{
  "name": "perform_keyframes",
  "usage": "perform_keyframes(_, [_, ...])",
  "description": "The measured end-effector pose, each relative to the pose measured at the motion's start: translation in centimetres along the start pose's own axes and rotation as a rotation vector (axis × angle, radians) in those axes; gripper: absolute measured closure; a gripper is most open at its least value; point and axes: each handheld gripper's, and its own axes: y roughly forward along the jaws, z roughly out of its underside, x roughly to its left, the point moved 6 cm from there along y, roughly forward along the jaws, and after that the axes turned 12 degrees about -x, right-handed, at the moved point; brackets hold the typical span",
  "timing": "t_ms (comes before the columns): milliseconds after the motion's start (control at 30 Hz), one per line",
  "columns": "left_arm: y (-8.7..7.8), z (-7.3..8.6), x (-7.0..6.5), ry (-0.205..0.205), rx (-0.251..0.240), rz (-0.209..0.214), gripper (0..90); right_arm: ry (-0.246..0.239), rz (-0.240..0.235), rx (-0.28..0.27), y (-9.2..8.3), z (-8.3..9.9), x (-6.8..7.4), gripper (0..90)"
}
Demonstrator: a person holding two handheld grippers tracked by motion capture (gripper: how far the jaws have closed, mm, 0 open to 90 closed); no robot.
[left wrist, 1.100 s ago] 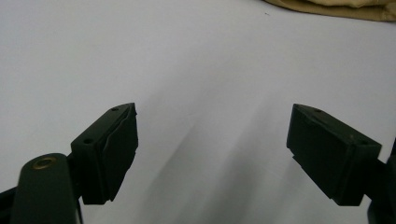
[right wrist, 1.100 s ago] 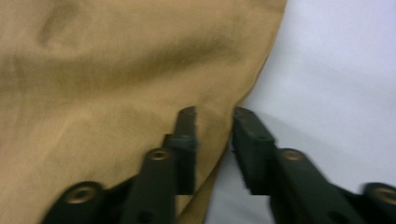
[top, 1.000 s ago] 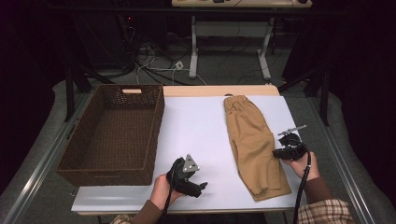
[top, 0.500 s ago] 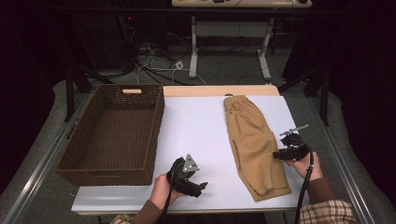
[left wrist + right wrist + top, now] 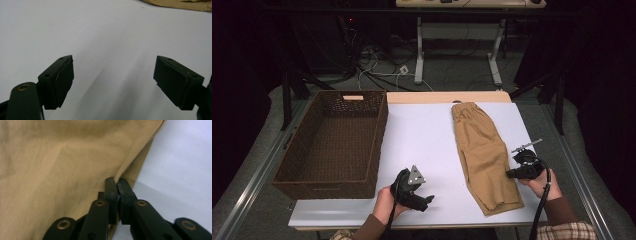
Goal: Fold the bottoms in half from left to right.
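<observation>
High view: tan trousers (image 5: 484, 155) lie lengthwise on the white table (image 5: 427, 135), well right of a dark woven rectangular basket (image 5: 334, 142). The right gripper (image 5: 510, 174), jaws having just closed, pinches the trousers' right edge; its own view reveals soft creased cloth (image 5: 62, 170) there. The left gripper (image 5: 113, 82), jaws apart, holds nothing over smooth white surface.

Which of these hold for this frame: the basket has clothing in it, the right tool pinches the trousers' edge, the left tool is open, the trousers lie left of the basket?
1. The basket has clothing in it: false, nothing lies in it.
2. The right tool pinches the edge of the tan trousers: true.
3. The left tool is open over the bare white table: true.
4. The trousers lie left of the basket: false, they lie to its right.
</observation>
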Motion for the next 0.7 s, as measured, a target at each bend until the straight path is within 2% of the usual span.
perform_keyframes(167, [0.0, 0.0, 0.0, 0.002, -0.001, -0.001, 16.6, -0.023, 0.042, 0.011, -0.3, 0.0, -0.4, 88.7])
perform_keyframes(300, [0.0, 0.0, 0.1, 0.001, -0.002, -0.002, 16.6, -0.029, 0.050, 0.019, -0.4, -0.1, -0.7, 86.9])
perform_keyframes(433, [0.0, 0.0, 0.1, 0.001, 0.000, 0.000, 16.5, -0.034, 0.042, 0.007, -0.5, -0.2, -0.5, 71.7])
perform_keyframes(533, [0.0, 0.0, 0.0, 0.002, 0.001, 0.000, 16.5, -0.045, 0.039, -0.028, -0.8, -0.7, -0.3, 58.5])
perform_keyframes(600, [0.0, 0.0, 0.0, 0.001, 0.001, 0.001, 16.5, -0.052, 0.054, -0.051, -1.1, -1.0, -0.1, 50.9])
perform_keyframes(700, [0.0, 0.0, 0.1, 0.001, 0.001, 0.002, 16.5, -0.061, 0.057, -0.080, -1.4, -1.4, 0.4, 46.4])
